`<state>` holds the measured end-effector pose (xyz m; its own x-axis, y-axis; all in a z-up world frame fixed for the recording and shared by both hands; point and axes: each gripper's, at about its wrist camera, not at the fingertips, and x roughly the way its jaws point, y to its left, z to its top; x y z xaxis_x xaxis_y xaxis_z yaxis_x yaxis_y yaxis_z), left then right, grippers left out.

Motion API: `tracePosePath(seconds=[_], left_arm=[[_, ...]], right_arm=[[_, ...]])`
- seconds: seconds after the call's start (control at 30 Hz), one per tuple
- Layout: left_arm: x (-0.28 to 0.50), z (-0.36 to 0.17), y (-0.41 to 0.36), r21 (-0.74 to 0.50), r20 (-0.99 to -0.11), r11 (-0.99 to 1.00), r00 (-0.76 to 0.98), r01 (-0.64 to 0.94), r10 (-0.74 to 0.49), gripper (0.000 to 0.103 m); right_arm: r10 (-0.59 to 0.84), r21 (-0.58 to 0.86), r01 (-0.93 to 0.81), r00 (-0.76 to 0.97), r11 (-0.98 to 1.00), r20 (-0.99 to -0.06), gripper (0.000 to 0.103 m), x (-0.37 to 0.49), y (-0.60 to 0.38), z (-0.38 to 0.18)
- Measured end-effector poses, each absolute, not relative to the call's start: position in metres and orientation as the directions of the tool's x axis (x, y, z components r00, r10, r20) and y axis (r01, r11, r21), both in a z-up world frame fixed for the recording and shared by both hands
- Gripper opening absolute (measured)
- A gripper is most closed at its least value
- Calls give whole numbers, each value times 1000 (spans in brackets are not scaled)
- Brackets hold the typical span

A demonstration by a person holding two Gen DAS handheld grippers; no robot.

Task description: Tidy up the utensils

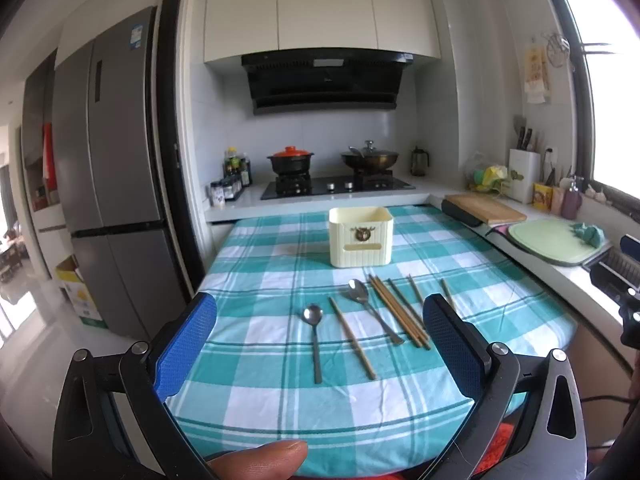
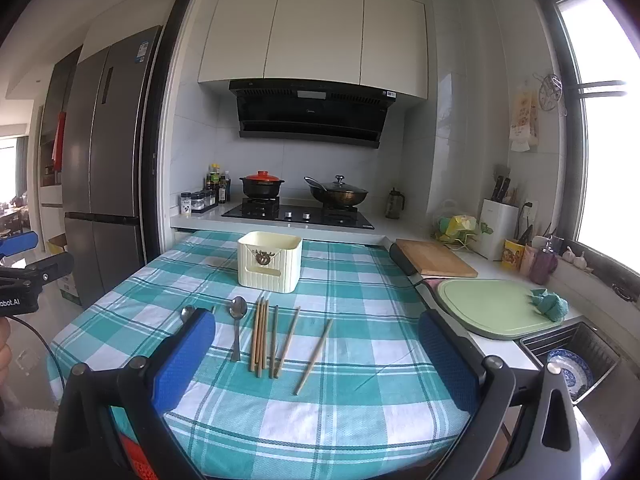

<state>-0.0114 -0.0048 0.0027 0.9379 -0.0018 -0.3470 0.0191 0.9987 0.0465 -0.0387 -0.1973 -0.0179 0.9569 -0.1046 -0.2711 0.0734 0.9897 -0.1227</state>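
Observation:
A cream utensil holder [image 1: 361,236] [image 2: 269,267] stands upright at the middle of the table with the teal checked cloth [image 1: 280,408] [image 2: 340,408]. In front of it lie two metal spoons [image 1: 313,314] [image 1: 359,291] [image 2: 238,307] and several wooden chopsticks [image 1: 398,312] [image 2: 261,336], one chopstick apart at the right [image 2: 314,356]. My left gripper [image 1: 320,340] is open and empty, held above the near edge before the spoons. My right gripper [image 2: 316,356] is open and empty, above the near edge before the chopsticks.
A counter runs along the right with a wooden board [image 2: 434,258], a green cutting board [image 2: 496,306] with a teal cloth, and a sink with a dish [image 2: 570,370]. A stove with pots [image 2: 298,212] stands behind the table. A fridge [image 1: 108,168] stands at left.

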Motion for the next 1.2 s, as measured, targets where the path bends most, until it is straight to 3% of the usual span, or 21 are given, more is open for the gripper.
tracePosePath(seconds=[1.2], left_arm=[[2,-5,-8,56,-380,998,925,27,-4,103]], right_arm=[[-111,-110,84,956,990,-273,103,-37,-202,-20]])
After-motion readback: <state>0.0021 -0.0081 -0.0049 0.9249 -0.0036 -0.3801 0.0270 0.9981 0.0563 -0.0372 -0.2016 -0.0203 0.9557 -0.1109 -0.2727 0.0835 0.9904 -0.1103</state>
